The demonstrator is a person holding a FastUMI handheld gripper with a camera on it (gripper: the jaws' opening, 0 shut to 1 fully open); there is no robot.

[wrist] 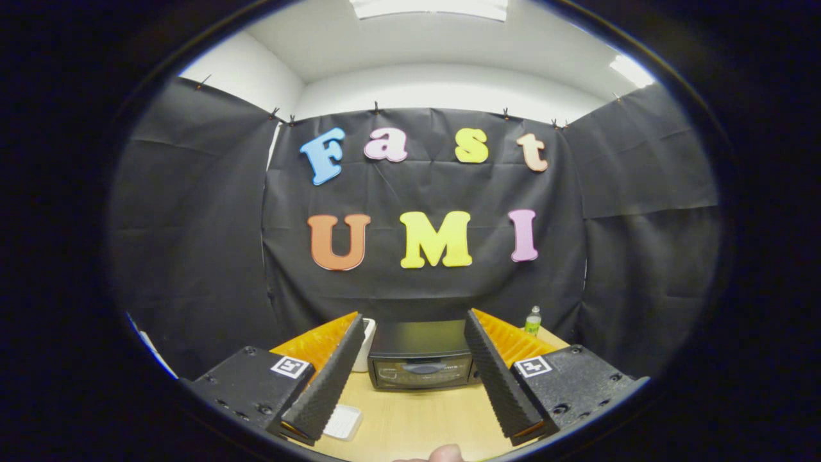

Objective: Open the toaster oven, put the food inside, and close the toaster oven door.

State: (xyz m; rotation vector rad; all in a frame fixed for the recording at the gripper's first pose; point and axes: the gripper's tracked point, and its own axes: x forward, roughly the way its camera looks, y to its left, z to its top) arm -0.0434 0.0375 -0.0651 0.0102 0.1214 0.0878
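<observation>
Matt black cloth wall (192, 256) at the back; smooth pale wood-grain table (417, 417) low in the frame; glossy dark-fronted toaster oven (420, 359); ridged foam-like pads (327, 385) on the parted gripper (417, 321) fingers.

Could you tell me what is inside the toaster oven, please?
Its inside cannot be seen: the toaster oven sits beyond the open gripper with its door closed, the glass too dark to show any contents.

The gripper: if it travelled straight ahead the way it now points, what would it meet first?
Probably the toaster oven, door closed, on the table, framed between the open jaws of the gripper. Depth is unclear.
</observation>
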